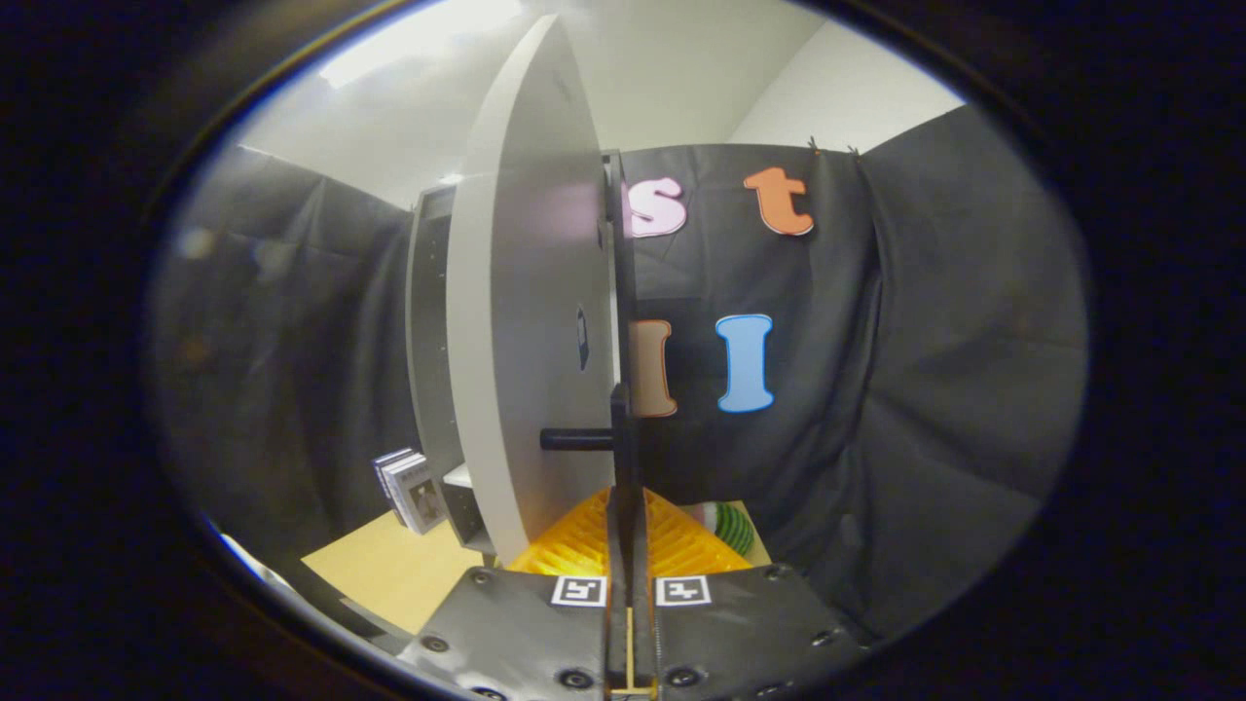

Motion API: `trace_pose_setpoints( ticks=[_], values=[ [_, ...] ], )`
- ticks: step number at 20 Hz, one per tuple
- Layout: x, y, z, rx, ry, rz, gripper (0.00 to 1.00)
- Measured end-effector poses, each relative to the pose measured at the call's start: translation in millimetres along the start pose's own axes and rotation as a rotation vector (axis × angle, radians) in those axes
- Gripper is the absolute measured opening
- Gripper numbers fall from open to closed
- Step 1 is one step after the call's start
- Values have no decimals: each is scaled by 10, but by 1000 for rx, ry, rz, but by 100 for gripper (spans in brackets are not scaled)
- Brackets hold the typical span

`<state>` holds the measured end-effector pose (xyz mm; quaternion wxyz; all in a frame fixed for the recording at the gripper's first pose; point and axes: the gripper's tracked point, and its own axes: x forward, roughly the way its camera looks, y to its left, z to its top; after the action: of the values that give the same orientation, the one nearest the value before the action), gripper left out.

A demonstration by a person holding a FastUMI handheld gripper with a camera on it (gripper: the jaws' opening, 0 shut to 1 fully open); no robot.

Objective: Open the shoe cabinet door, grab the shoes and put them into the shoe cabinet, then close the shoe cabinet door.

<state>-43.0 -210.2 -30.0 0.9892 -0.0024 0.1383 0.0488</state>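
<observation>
Gripper point(628, 506) seen from its own camera, fingers drawn together and clamped on the free edge of the shoe cabinet door point(531, 321); the thin dark edge of the panel runs upright between the two fingers, which press on it from either side; a dark rod-shaped handle point(576, 439) stands out from the pale door face just above the fingertips, and a small dark mark sits higher on the same face. The door is swung out toward the camera and seen nearly edge-on; behind it, to its hinge side, the shoe cabinet point(428, 350) shows a dark side wall and a pale shelf edge low down. A small stack of patterned cards or boxes point(409, 490) stands tilted beside the cabinet's base; a green-and-white striped object point(732, 526) lies just beyond the fingers, its kind not discernible. The cabinet rests on a light wooden tabletop point(389, 570); black cloth walls the booth on both sides, with white wall and ceiling above. Unobstructed room lies on the door's far side toward the cloth; the tabletop's near corner falls away below the cards.
</observation>
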Motion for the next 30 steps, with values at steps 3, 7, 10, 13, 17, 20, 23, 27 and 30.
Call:
trace_pose_setpoints(
  ticks=[3,7,10,13,17,20,23,27,30],
  values=[
    [-332,-25,-62,21,6,-17,5],
    [-757,98,-110,-60,-34,-102,3],
    [-849,474,-209,-89,-50,-105,2],
    [-730,936,-449,-76,-51,-85,6],
    [-466,1591,-1057,11,17,-24,21],
    [-219,1873,-1761,67,128,-9,31],
    [84,1991,-2585,72,268,-27,38],
    [440,1973,-3570,53,440,-33,45],
    [711,1859,-4103,65,496,-52,45]
  ],
)
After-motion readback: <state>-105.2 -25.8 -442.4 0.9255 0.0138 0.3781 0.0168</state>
